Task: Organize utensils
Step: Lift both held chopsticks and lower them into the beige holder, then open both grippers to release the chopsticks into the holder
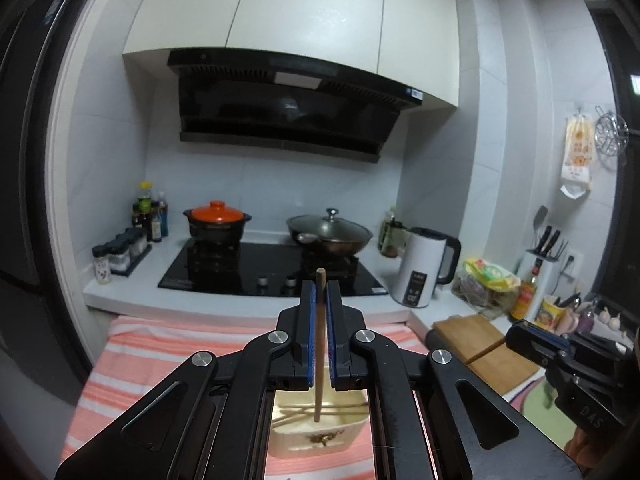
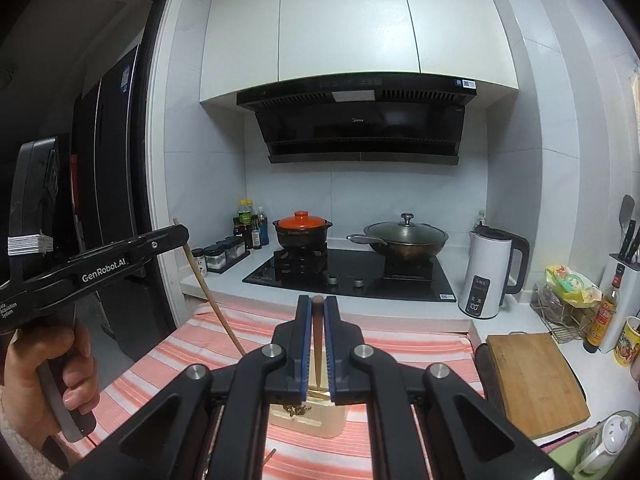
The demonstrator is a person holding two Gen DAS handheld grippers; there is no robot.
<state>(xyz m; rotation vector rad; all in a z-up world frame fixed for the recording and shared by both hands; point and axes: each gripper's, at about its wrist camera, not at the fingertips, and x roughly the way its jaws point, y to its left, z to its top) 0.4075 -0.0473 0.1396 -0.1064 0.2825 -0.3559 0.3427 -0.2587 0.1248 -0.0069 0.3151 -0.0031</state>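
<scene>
Left gripper (image 1: 319, 300): I have the jaws closed on a pale chopstick (image 1: 319, 344), its long axis running along the fingers, lower tip over the box.
Right gripper (image 2: 318, 312): jaws clamped on a dark chopstick (image 2: 317, 344), also lengthwise.
Box (image 1: 316, 436): cream holder on the striped cloth (image 1: 168, 344) covering the table, directly below both grippers, other chopsticks lying inside.
Key relation: both sticks point down into the box; I judge the left tip nearer the opening.
</scene>
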